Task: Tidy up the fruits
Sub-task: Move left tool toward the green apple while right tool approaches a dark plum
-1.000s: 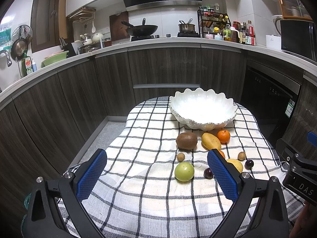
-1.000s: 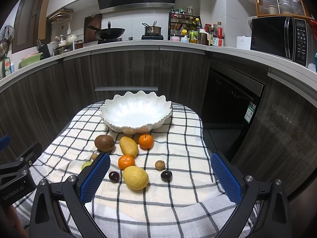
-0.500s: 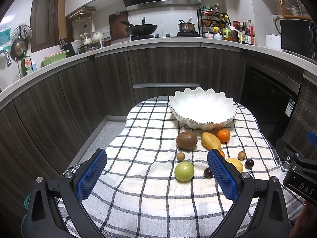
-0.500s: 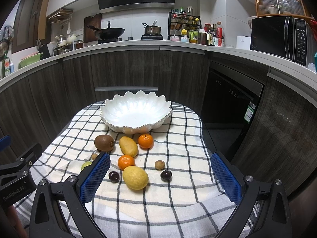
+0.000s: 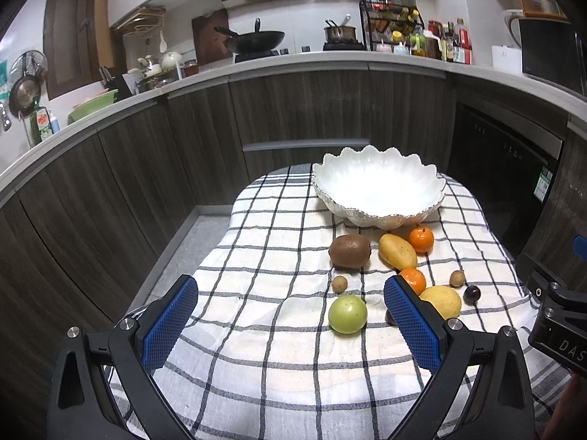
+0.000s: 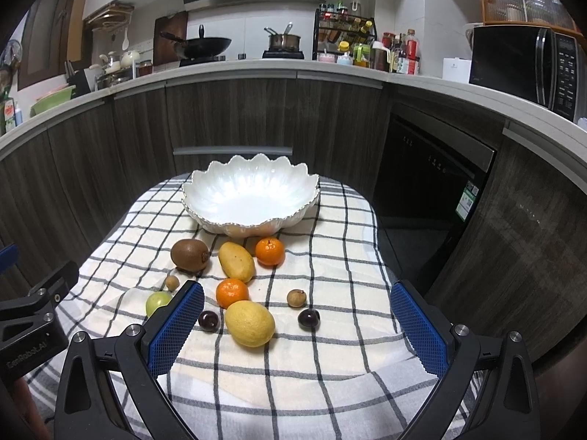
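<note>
An empty white scalloped bowl [image 5: 379, 187] [image 6: 251, 192] stands at the far end of a checked cloth. In front of it lie a kiwi [image 6: 189, 254], a mango [image 6: 236, 261], two tangerines [image 6: 270, 250] [image 6: 232, 292], a lemon [image 6: 250, 323], a green fruit [image 5: 347, 313], two dark plums [image 6: 308, 318] [image 6: 208, 320] and two small brown longans [image 6: 296, 297] [image 6: 172, 282]. My left gripper [image 5: 291, 324] is open over the near cloth, left of the fruit. My right gripper [image 6: 297, 328] is open, with the lemon and a plum lying ahead between its fingers.
The checked cloth [image 5: 264, 256] covers a small table whose edges drop off on both sides. Dark curved cabinets [image 6: 234, 117] ring the table, with a dishwasher [image 6: 433, 183] to the right. The counter above carries a wok [image 6: 201, 44], a pot and a spice rack.
</note>
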Tool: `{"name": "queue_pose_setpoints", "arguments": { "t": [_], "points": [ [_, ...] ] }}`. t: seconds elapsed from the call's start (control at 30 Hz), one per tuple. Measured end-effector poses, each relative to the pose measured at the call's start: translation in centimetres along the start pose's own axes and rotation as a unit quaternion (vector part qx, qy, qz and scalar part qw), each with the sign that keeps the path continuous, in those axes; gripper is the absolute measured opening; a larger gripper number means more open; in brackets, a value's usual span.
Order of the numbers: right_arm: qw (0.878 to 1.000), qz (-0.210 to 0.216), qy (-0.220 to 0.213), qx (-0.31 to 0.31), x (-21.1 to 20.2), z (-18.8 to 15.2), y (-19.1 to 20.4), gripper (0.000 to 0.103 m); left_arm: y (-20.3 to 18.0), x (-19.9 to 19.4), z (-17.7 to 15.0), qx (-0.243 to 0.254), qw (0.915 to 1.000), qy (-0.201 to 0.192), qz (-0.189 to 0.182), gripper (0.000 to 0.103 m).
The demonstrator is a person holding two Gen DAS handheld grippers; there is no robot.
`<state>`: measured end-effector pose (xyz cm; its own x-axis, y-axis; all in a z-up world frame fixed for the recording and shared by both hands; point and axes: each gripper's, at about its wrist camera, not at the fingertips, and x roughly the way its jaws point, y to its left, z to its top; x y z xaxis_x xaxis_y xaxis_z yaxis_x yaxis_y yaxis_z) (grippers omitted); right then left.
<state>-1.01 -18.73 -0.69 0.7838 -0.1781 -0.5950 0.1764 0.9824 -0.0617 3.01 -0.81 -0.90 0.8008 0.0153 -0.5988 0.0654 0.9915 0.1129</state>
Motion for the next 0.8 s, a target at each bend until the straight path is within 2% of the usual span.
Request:
{"name": "queue_pose_setpoints", "arguments": {
  "t": [0.4,0.8],
  "points": [
    [0.999,0.007,0.043,-0.008,3.3,1.2,0.6,0.103,-0.4,2.6,1.1,0.015,0.9991,0.022,-0.033,0.103],
    [0.998,0.023,0.049,-0.026,5.5,3.1,1.3,0.103,-1.2,5.3,1.8,0.025,0.9971,0.048,-0.053,0.103]
  ]
}}
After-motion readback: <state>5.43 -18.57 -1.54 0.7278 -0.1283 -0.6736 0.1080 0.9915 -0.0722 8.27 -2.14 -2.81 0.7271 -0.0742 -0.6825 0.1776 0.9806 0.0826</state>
